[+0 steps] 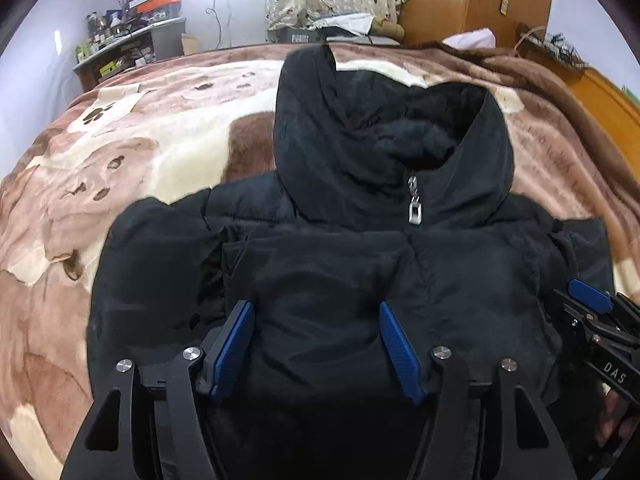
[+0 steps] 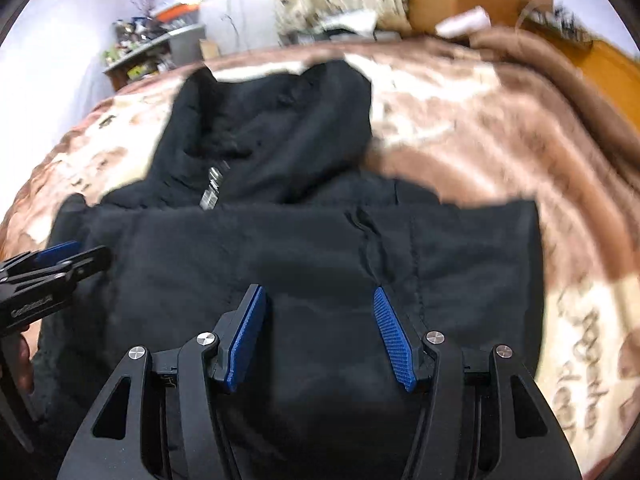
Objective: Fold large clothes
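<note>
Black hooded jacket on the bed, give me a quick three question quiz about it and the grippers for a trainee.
1. True or false: the left gripper is open above the black jacket.
2. Multiple choice: the jacket lies on A) a wooden floor, B) a brown and cream blanket, C) a chair.
3. Fill in: the silver zipper pull sits just below the ____.

Key: 1 true; 2 B; 3 hood. The right gripper is open too.

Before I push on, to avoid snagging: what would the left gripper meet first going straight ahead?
Probably the black jacket: the open left gripper points across its chest toward the hood. Depth is unclear.
</note>
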